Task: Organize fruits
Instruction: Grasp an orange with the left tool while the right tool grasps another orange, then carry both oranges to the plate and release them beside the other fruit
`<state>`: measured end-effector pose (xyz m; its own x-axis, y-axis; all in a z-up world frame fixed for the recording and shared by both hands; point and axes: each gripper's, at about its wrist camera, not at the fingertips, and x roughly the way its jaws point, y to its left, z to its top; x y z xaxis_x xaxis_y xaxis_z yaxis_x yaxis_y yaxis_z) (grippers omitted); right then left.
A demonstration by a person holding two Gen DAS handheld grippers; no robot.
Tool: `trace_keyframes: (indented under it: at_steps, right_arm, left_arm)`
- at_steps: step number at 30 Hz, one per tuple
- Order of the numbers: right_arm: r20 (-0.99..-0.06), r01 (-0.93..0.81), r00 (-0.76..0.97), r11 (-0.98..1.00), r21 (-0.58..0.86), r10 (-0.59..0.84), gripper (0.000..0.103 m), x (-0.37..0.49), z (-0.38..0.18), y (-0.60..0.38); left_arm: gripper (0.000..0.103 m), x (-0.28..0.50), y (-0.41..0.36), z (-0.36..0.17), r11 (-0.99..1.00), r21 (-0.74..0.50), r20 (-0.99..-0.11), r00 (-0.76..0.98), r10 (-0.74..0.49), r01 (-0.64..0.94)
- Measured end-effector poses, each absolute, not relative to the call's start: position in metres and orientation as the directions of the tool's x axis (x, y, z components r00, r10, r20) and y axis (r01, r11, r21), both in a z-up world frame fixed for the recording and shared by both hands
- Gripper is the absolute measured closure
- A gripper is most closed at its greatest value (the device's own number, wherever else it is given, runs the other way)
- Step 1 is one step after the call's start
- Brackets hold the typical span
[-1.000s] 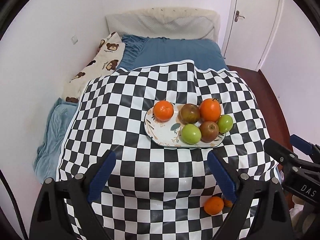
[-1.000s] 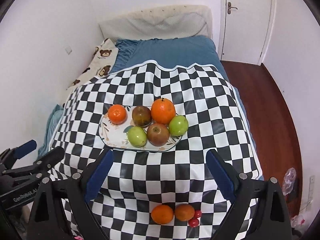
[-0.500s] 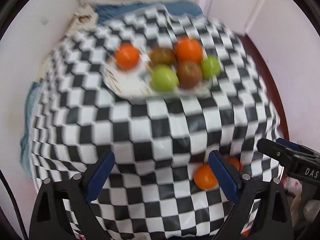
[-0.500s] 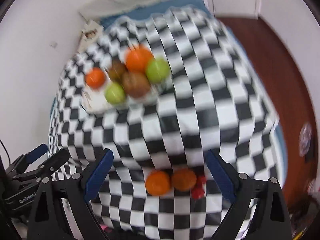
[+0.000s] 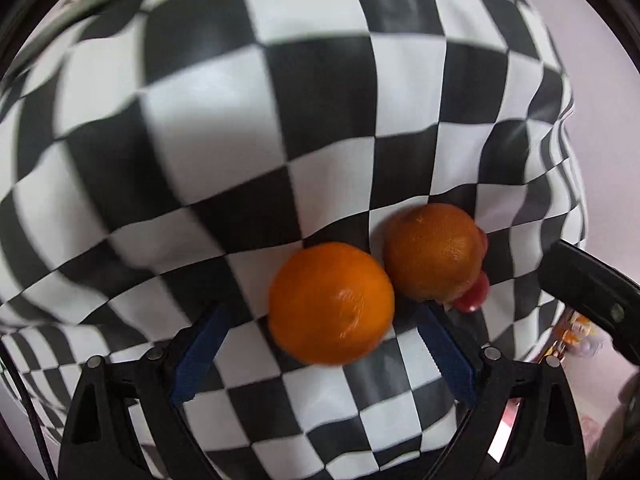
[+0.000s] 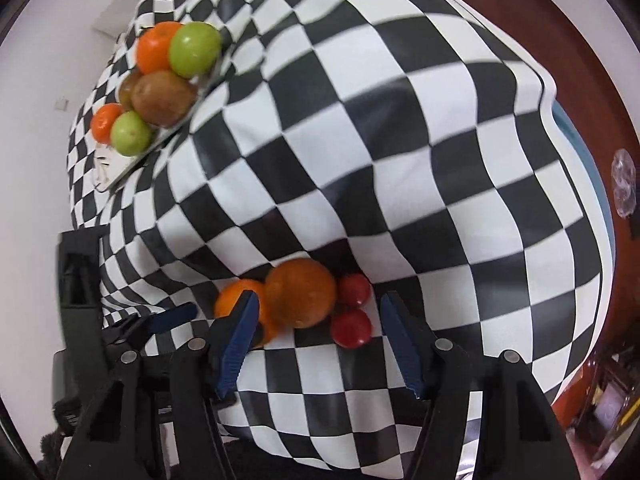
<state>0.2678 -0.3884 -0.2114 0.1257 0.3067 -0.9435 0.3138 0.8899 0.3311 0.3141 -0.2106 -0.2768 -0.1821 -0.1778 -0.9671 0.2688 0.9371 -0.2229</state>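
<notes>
On the checkered cloth (image 5: 224,128), a bright orange (image 5: 332,304) lies touching a darker orange (image 5: 434,254), with small red fruit (image 5: 474,296) behind. My left gripper (image 5: 320,312) is open around the bright orange; its jaws are closing slightly and neither pad visibly presses. In the right wrist view, my right gripper (image 6: 320,298) is closing around the darker orange (image 6: 300,292) and two red tomatoes (image 6: 351,328); its right pad stands clear. Its left finger partly hides the bright orange (image 6: 234,304). The plate (image 6: 116,174) of apples and oranges sits far left.
The right gripper's black body (image 5: 588,292) shows at the left view's right edge, and the left gripper (image 6: 172,316) is close at lower left in the right view. The cloth drops off near the fruit. A wooden floor (image 6: 592,60) lies to the right.
Both grippers have come down and tilted steeply over the loose fruit at the cloth's near edge. The right jaws have narrowed. The plate has left the left view almost entirely.
</notes>
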Motion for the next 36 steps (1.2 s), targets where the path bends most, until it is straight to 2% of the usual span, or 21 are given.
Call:
trace_keyframes:
  at_steps: [1, 2, 3, 7, 16, 19, 24, 28, 36]
  right_arm:
    - [-0.943, 0.320, 0.125, 0.887, 0.332, 0.308, 0.036, 0.267, -0.213, -0.391]
    - [-0.944, 0.322, 0.121, 0.888, 0.329, 0.306, 0.036, 0.265, -0.215, -0.391]
    - [-0.945, 0.325, 0.119, 0.887, 0.328, 0.306, 0.036, 0.265, -0.216, -0.392]
    - [-0.943, 0.324, 0.110, 0.886, 0.332, 0.313, 0.036, 0.264, -0.223, -0.388]
    - [-0.938, 0.228, 0.085, 0.910, 0.345, 0.335, 0.036, 0.281, -0.237, -0.347]
    - [-0.946, 0.201, 0.082, 0.925, 0.323, 0.312, 0.036, 0.289, -0.247, -0.334]
    - [-0.961, 0.154, 0.046, 0.949, 0.275, 0.272, 0.037, 0.303, -0.269, -0.317]
    - [-0.965, 0.142, 0.042, 0.955, 0.261, 0.258, 0.040, 0.306, -0.277, -0.309]
    - [-0.963, 0.120, 0.073, 0.956, 0.268, 0.261, 0.042, 0.300, -0.267, -0.306]
  left_arm:
    - [0.016, 0.312, -0.212, -0.277, 0.932, -0.239, -0.964, -0.178, -0.196, 0.271]
    - [0.039, 0.311, -0.214, -0.275, 0.930, -0.242, -0.965, -0.170, -0.200, 0.276]
    - [0.041, 0.308, -0.216, -0.274, 0.930, -0.218, -0.971, -0.158, -0.178, 0.294]
    - [0.042, 0.298, -0.212, -0.271, 0.933, -0.193, -0.978, -0.139, -0.157, 0.302]
    - [0.042, 0.281, -0.148, -0.258, 0.967, -0.078, -0.995, -0.086, -0.059, 0.243]
    - [0.042, 0.278, -0.138, -0.270, 0.976, -0.120, -0.988, -0.123, -0.098, 0.181]
    - [0.041, 0.273, -0.139, -0.272, 0.977, -0.117, -0.988, -0.124, -0.096, 0.176]
    - [0.041, 0.277, -0.128, -0.281, 0.975, -0.171, -0.974, -0.174, -0.145, 0.141]
    - [0.043, 0.267, -0.129, -0.260, 0.980, -0.134, -0.988, -0.092, -0.122, 0.146]
